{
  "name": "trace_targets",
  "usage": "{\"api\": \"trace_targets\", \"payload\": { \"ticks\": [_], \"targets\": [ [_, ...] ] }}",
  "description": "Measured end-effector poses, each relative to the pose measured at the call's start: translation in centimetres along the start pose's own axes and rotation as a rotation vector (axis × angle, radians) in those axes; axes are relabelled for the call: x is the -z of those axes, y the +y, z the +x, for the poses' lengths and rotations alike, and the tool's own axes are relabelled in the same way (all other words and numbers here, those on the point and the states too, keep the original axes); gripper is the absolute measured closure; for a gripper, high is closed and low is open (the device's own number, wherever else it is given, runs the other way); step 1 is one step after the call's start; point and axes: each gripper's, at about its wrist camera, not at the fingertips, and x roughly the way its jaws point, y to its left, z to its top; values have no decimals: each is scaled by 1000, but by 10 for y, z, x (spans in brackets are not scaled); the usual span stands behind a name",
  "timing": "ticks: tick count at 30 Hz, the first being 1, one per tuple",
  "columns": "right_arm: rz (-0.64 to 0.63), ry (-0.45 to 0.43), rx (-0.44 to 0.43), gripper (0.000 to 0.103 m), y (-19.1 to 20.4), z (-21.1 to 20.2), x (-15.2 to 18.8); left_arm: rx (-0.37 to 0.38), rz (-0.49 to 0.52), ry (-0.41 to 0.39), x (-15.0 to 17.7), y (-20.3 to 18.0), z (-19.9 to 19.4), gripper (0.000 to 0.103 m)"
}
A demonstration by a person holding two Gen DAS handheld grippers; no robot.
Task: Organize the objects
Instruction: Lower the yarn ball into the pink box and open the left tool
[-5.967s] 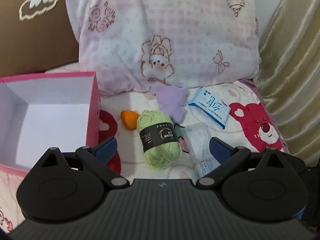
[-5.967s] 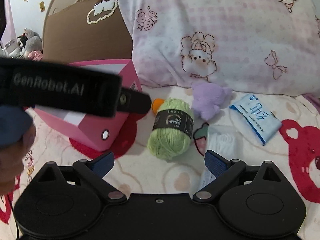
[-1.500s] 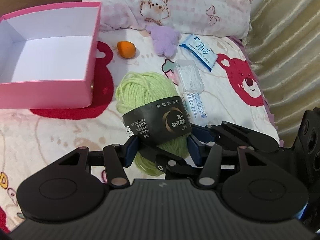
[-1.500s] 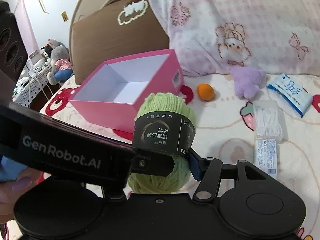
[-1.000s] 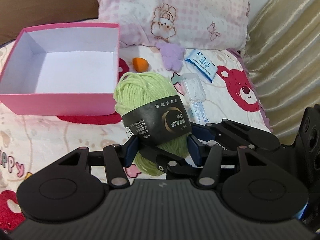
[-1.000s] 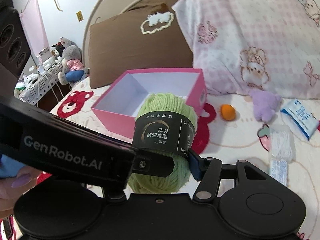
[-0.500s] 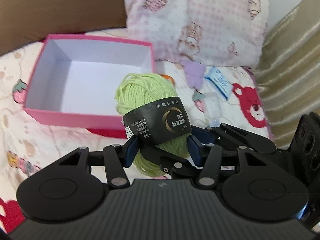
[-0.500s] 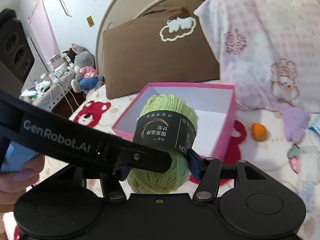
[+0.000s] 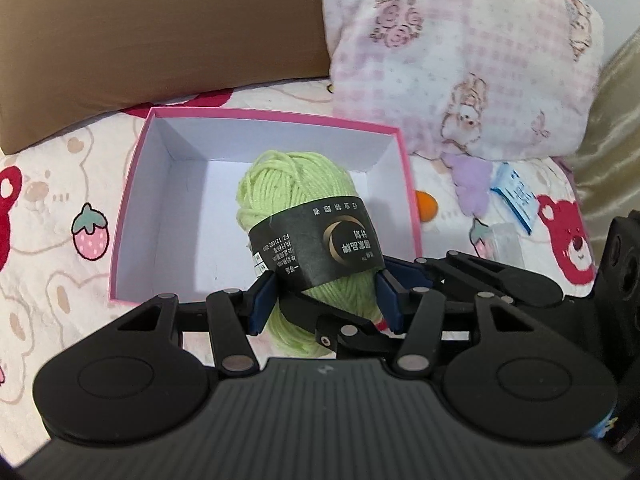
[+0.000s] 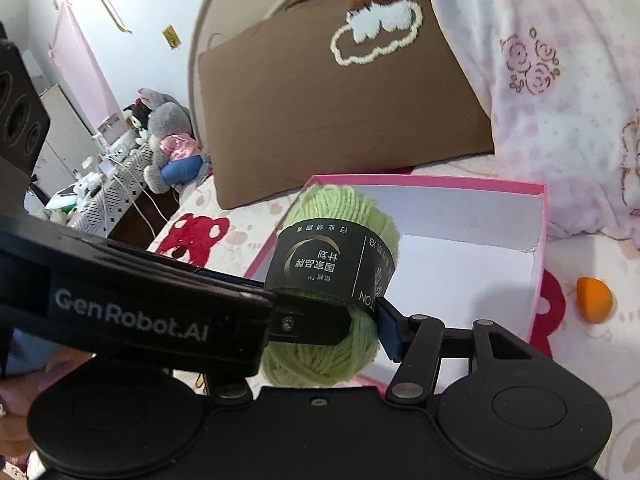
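A light green ball of yarn (image 9: 304, 200) with a black paper band is clamped between both grippers at once. My left gripper (image 9: 324, 300) and my right gripper (image 10: 340, 320) are each shut on its lower half, crossing each other. The yarn (image 10: 340, 232) hangs in the air over the near edge of an open pink box (image 9: 136, 184) with a white inside. The box (image 10: 536, 280) holds nothing that I can see. The right gripper's left finger is hidden behind the left gripper's body.
On the bear-print bedspread right of the box lie an orange ball (image 9: 426, 203), a purple plush (image 9: 472, 184), a blue tissue pack (image 9: 518, 196) and a clear plastic case (image 9: 502, 242). A brown pillow (image 9: 160, 32) and a pink pillow (image 9: 460, 60) stand behind.
Both grippers closed on the yarn, lifted it off the bed and carried it left. It now hangs over the box, which sits more centred and closer.
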Motion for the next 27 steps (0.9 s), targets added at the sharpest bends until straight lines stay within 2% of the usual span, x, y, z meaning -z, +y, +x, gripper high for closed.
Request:
{"api": "trace_targets", "payload": {
  "ticks": [6,11,20,27],
  "targets": [
    [30,42,5,41,-13,32,-14,1,-8,12,-14,19,29,51],
    [32,85,17,41,-20,58,-26,17,-38,-13,-23,34,52,51],
    [12,144,101,41,-35,103,-33,60,-86,-31,-37,61,95,54],
    [-12,182,163,41,-41,134,-35,61,-97,-28,-43,79,123,57]
  ]
}}
